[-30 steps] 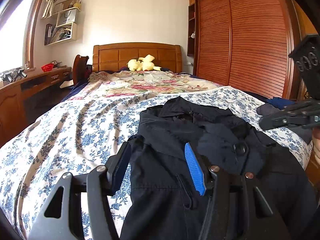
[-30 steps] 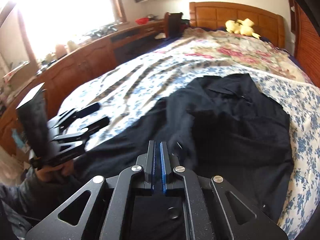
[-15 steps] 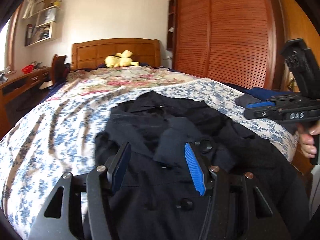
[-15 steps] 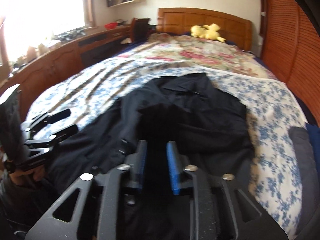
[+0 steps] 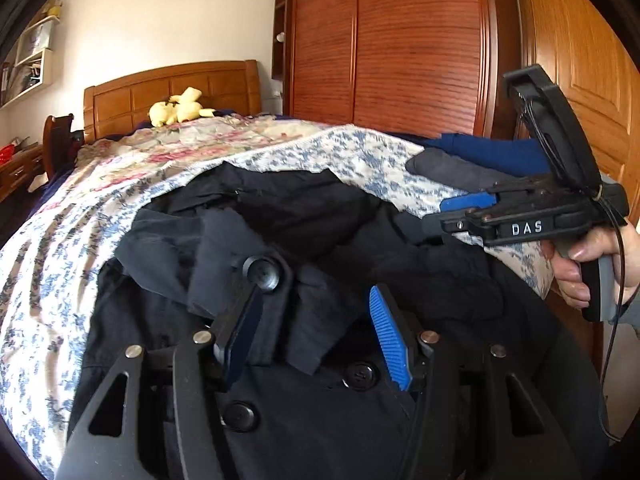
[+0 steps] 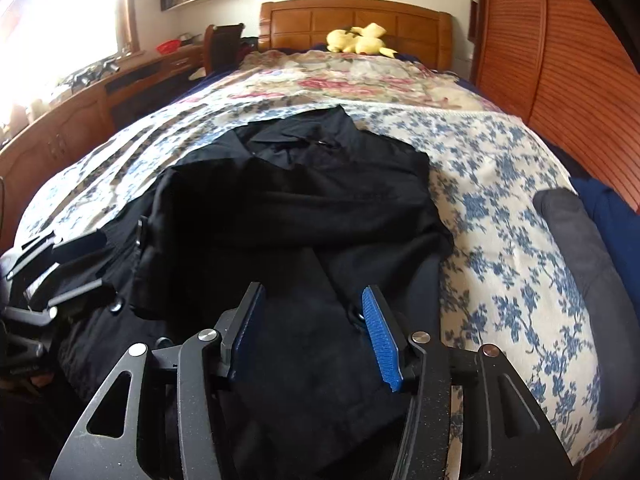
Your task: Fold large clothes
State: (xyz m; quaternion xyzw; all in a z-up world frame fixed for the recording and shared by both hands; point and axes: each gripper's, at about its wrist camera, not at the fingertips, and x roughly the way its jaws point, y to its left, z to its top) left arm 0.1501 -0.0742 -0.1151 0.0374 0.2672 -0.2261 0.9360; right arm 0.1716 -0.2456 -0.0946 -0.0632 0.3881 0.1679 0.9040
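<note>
So there's a big black coat (image 6: 304, 208) lying rumpled on the bed (image 6: 500, 184), near the foot end, on top of a cream sheet with a blue flower print. The fabric looks matte and a bit stiff, with round black buttons (image 5: 262, 274) and a folded flap on the front. Further up the bed there's a pink floral quilt (image 6: 360, 80) and a yellow plush toy (image 6: 358, 42) against the wooden headboard.

The left tongs (image 5: 316, 332) sit low over the front of the coat, jaws apart, ribbed blue pads (image 5: 386, 332) facing each other, with cloth lying under the gap but nothing pinched. The right tongs (image 6: 316, 336) hang over the lower part of the coat and their jaws are opening, nothing clamped between them either.

On the right edge of the bed there's a grey folded thing (image 6: 580, 264) and something dark blue (image 6: 616, 216) beside it. Slatted reddish wardrobe doors (image 5: 400, 40) run along that side.
</note>
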